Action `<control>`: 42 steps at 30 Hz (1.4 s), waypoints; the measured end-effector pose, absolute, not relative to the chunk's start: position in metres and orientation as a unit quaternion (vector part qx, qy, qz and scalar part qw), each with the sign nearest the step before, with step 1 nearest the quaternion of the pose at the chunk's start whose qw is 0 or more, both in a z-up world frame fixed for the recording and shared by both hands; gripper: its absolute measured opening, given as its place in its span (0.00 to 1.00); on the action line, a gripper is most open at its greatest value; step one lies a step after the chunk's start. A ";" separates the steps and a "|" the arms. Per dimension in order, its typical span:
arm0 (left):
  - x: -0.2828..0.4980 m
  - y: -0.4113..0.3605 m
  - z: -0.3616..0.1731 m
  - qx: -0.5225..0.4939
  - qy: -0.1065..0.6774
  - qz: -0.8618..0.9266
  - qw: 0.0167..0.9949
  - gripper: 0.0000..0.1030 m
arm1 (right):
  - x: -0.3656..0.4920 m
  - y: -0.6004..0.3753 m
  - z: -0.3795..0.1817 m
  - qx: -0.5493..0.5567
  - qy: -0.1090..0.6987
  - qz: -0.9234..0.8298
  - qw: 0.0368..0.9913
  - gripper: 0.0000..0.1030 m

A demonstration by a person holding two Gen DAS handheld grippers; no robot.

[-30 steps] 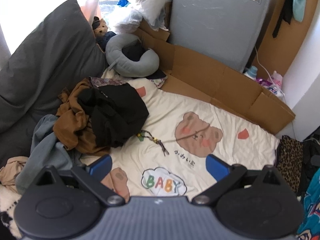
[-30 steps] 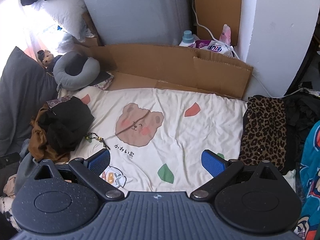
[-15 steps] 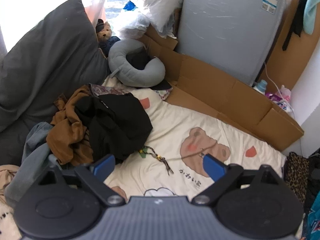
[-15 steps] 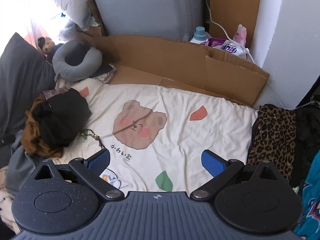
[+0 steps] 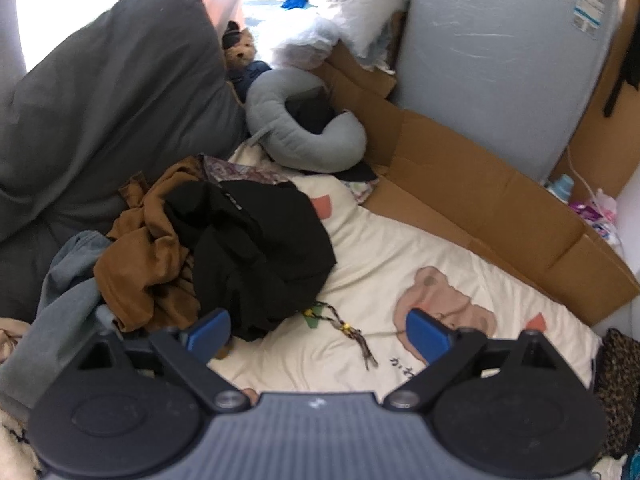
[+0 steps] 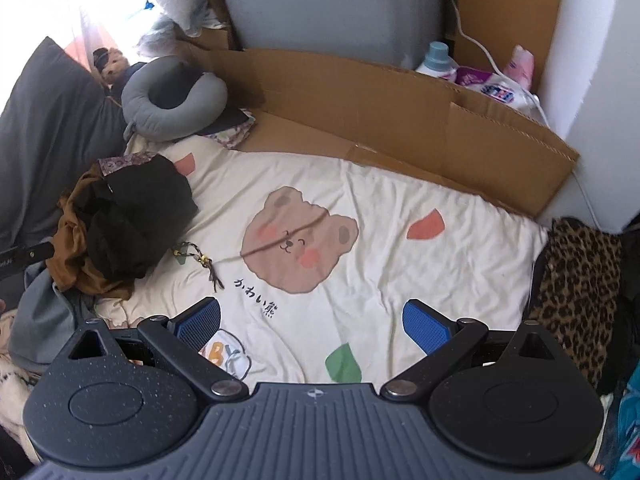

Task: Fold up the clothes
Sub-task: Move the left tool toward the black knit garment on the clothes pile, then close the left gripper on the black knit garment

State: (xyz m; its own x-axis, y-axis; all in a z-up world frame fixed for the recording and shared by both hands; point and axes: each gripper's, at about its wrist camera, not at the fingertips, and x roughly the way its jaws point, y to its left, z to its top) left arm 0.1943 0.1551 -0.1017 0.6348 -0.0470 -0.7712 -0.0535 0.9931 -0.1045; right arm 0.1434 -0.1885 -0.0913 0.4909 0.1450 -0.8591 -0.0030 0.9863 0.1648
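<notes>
We hold the left gripper [image 5: 318,330] with its jaws spread wide and nothing between them, its blue pads [image 5: 209,330] hanging just above the near edge of the clothes pile. On top of that pile sits a crumpled black garment [image 5: 256,248], lying partly over a brown garment [image 5: 144,256], with a grey-blue garment [image 5: 66,296] slumped at the pile's left side. The pile rests on the left part of the cream bear-print blanket [image 5: 400,256], pressed up against a big dark grey pillow [image 5: 100,108]. A beaded cord [image 5: 344,330] trails out on the blanket just beside the black garment's hem. Behind the pile, a grey neck pillow [image 5: 304,136] curls near the cardboard sheet [image 5: 480,204].

Our right gripper [image 6: 312,322] is likewise wide apart and holds nothing, hovering over the near middle of the blanket, with the bear face [image 6: 300,240] ahead of it. From here the black garment [image 6: 136,220] sits well off to the left, and a leopard-print cloth [image 6: 576,280] lies at the blanket's right edge.
</notes>
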 end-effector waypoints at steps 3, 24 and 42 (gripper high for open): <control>0.204 0.159 -0.116 -0.056 0.417 0.006 0.907 0.91 | 0.150 -0.193 -0.109 0.083 0.504 0.054 0.858 0.98; 0.273 0.213 -0.252 -0.043 0.404 0.094 0.909 0.78 | 0.155 -0.186 -0.236 0.098 0.511 0.142 0.842 0.97; 0.287 0.207 -0.297 -0.036 0.418 0.064 0.905 0.05 | 0.153 -0.206 -0.285 0.109 0.504 0.120 0.849 0.97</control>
State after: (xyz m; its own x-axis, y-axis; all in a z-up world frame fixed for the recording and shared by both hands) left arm 0.2871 0.2071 -0.2974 0.6422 0.0858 -0.7617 -0.1459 0.9892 -0.0116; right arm 0.1534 -0.2062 -0.2854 0.4638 0.3137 -0.8286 -0.0937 0.9474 0.3062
